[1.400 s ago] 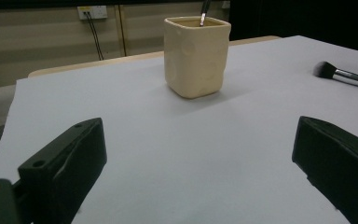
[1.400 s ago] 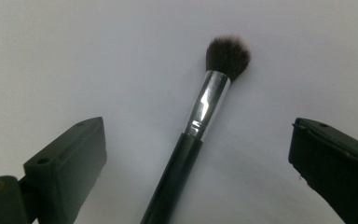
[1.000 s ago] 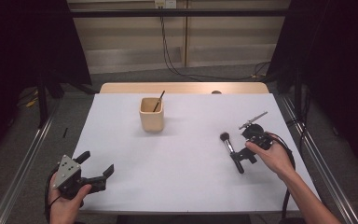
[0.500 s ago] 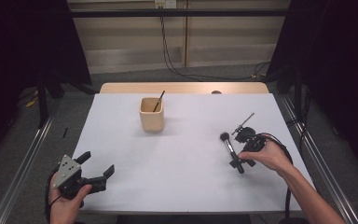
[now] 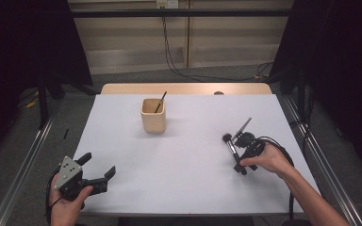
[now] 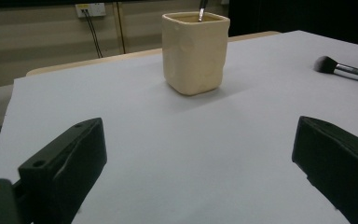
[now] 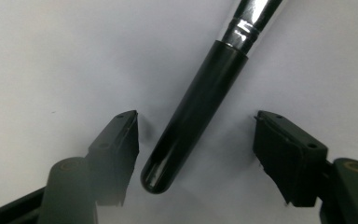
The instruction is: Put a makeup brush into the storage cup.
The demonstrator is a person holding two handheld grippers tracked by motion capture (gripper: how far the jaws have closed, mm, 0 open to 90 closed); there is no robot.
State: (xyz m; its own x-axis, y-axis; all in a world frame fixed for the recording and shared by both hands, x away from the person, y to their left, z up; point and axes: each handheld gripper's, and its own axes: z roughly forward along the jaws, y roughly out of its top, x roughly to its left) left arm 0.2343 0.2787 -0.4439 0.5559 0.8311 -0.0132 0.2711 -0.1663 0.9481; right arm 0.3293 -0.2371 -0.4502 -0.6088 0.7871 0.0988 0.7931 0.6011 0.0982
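On the white table (image 5: 179, 155), a cream cup (image 5: 153, 115) at the far left-centre already holds one slim brush (image 5: 160, 101), so part of the tidying looks done. At the right the makeup brush (image 7: 191, 112) lies flat, its handle end between the right gripper (image 7: 196, 140) jaws, which have just been closing but are not yet pinching it. Lifting and carrying it to the cup remain, while the left gripper (image 5: 96, 176) rests spread at the near left.

Right gripper (image 5: 243, 151) over makeup brush (image 5: 232, 149); jaws closing.

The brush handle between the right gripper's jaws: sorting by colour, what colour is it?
Glossy black brush handle, clearest in the right gripper view.
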